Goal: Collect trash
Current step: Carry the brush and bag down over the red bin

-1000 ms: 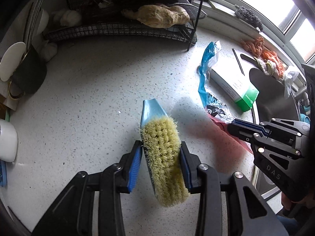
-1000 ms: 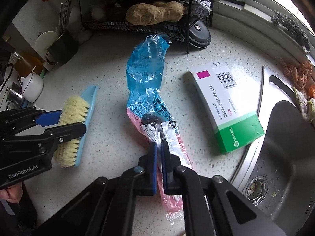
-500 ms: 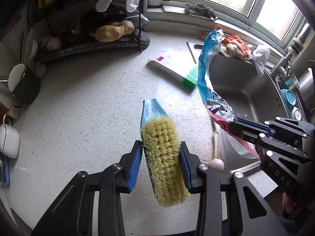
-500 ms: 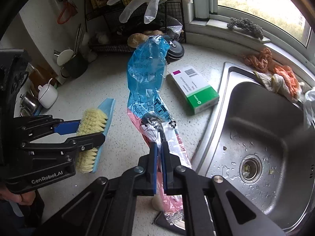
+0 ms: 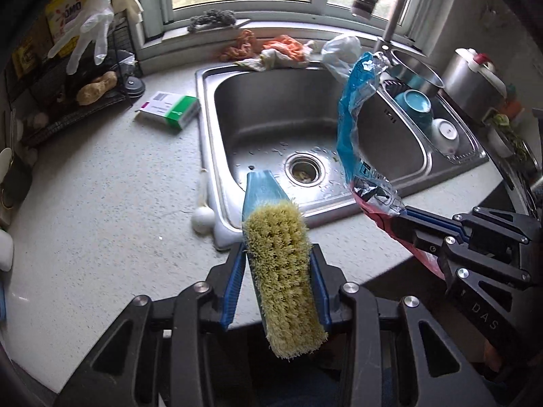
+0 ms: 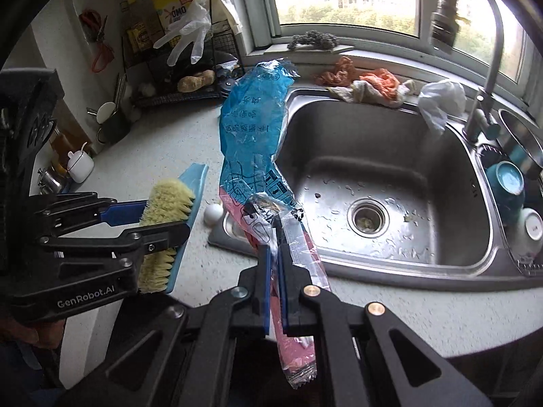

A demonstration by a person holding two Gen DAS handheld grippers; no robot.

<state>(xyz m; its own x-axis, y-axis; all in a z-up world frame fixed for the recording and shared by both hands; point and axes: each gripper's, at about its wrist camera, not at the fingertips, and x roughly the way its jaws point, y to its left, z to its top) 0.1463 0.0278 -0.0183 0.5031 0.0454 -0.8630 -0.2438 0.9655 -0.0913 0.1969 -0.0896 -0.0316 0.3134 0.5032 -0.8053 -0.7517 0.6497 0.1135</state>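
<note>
While both grippers hang in the air out past the counter's front edge, each has its own bit of trash. The left gripper (image 5: 278,291) points steeply down, jaws clamped on the sides of a scrub brush (image 5: 281,278), yellow bristles facing the camera, blue back poking out toward 12 o'clock over the corner of the sink (image 5: 271,118). In the right wrist view that same brush (image 6: 166,224) sits at about 9 o'clock. The right gripper (image 6: 275,271) also tilts down, jaws pinched together on a blue and pink plastic wrapper (image 6: 251,135) that stands up toward 12 o'clock and dangles below the fingers at 6. From the left camera the wrapper (image 5: 356,129) is at 2 o'clock. A green and white box (image 5: 169,110) lies on the counter at 10 o'clock of the sink. Hands are mostly cut off, only a sliver shows at the frame edges. Wrapper print is too crumpled to read.
</note>
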